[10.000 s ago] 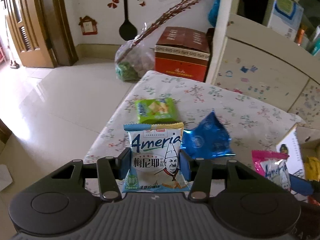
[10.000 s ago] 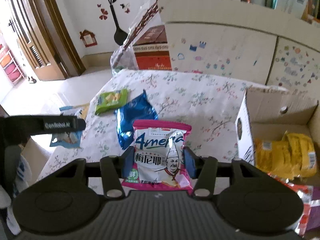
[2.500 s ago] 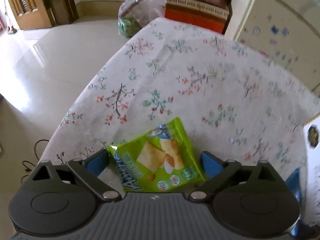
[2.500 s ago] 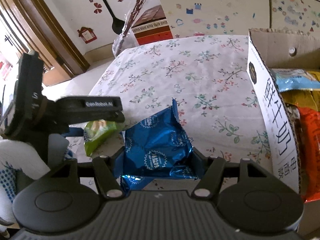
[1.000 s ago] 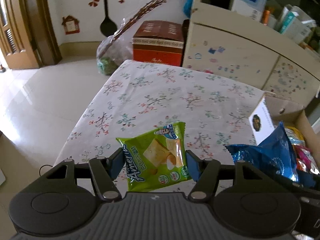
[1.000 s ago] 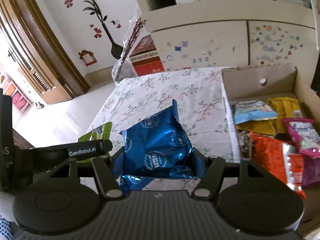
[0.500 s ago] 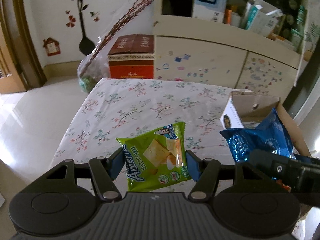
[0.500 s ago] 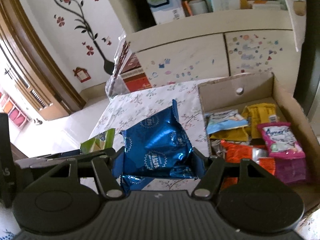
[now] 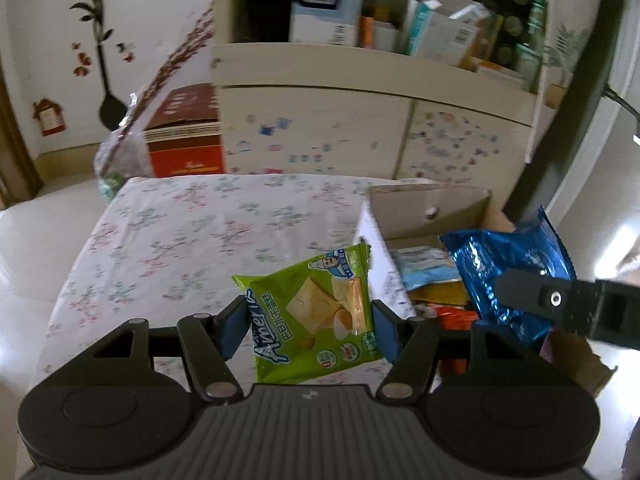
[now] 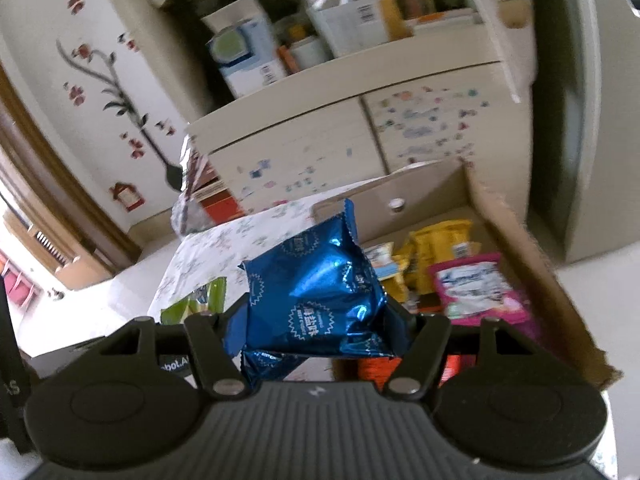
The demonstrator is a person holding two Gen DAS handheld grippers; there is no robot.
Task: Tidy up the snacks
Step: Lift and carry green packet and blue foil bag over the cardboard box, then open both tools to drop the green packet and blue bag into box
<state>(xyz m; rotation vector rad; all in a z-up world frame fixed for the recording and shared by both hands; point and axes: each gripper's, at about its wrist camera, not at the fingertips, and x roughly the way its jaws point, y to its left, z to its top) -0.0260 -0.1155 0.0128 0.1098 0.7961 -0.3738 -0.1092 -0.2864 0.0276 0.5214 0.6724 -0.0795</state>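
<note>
My left gripper (image 9: 308,330) is shut on a green cracker packet (image 9: 316,316) and holds it in the air above the table's near right part, beside the cardboard box (image 9: 430,206). My right gripper (image 10: 316,328) is shut on a shiny blue snack bag (image 10: 316,292) and holds it above the box's left wall (image 10: 352,200). The blue bag (image 9: 508,264) and the right gripper's finger also show in the left wrist view, over the box. The box holds several packets: yellow (image 10: 436,244), pink (image 10: 476,284), light blue (image 9: 424,264) and orange (image 10: 376,366).
The table has a floral cloth (image 9: 192,232). Behind it stand a cream cabinet (image 9: 360,136) with cluttered shelves, a red-brown carton (image 9: 184,136) and a plastic bag of branches (image 9: 120,160). Tiled floor (image 9: 24,248) lies to the left.
Both grippers have risen and swung right toward the box, each keeping its packet. The blue bag now hangs over the box; the views tilt up to show more cabinet.
</note>
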